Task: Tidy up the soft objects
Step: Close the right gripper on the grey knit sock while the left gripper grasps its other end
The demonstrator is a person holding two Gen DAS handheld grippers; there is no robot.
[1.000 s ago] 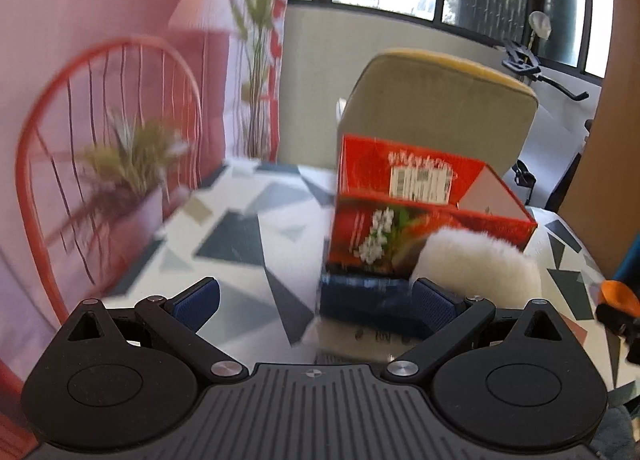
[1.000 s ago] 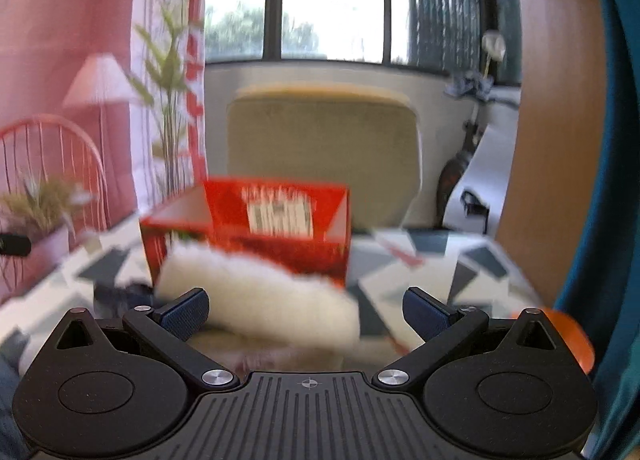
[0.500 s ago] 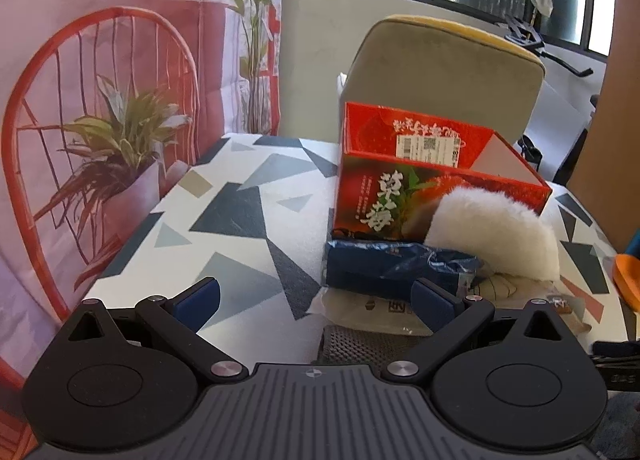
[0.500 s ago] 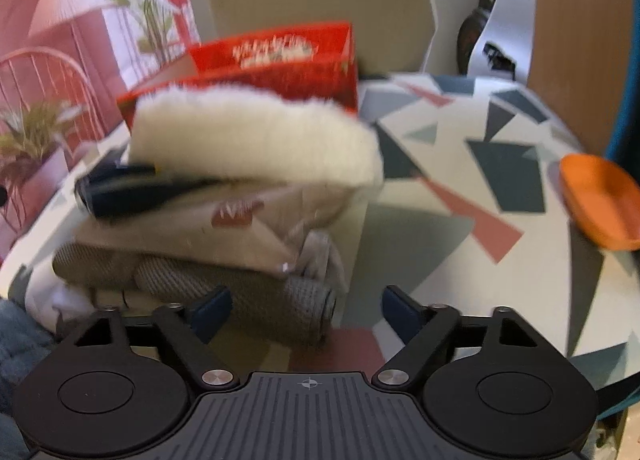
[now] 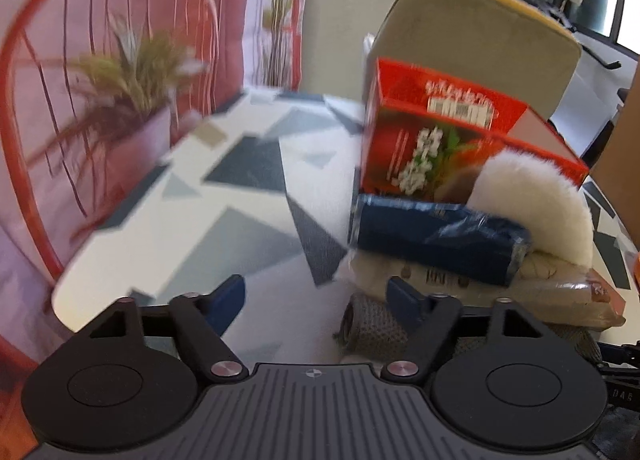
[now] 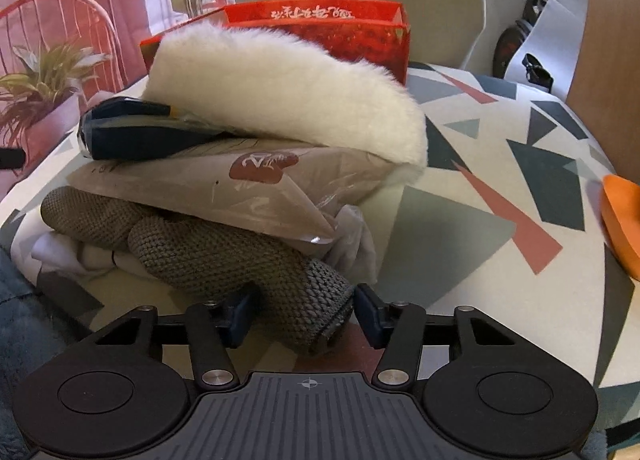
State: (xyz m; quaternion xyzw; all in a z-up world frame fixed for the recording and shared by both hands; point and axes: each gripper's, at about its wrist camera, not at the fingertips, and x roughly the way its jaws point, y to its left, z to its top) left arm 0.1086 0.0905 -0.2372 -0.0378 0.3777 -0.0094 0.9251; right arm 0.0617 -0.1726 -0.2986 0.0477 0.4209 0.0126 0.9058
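Right wrist view first: I have the patterned table (image 6: 500,164) filling most of it, with the whole heap of soft things sitting unsorted on it. Nothing looks put away yet; my judgement is that the task is at its very start, with the first pick only now being made.

Behind the heap stands the red box (image 6: 352,32), open at the top (possibly the destination, though I cannot confirm it). Leaning against its front is the white fleece pad (image 6: 288,96), the biggest soft item. Under that lies the tan plastic packet (image 6: 248,184), with the dark blue packet (image 6: 136,132) resting on its left end. At the bottom is the grey knitted roll (image 6: 224,256), partly pinned beneath the tan packet, with some white cloth (image 6: 80,260) beneath it.

My right claw (image 6: 302,314) is closing, and the near end of the knitted roll sits squarely between its jaws. The left pad looks to be against the knit; on the right a sliver of gap remains, so I would not call it gripped yet.

Left wrist view, blurred: my left claw (image 5: 316,296) is also closing, with only bare table between its jaws. The other end of the knitted roll (image 5: 368,324) lies just beside and under its right finger (image 5: 404,296), not inside.
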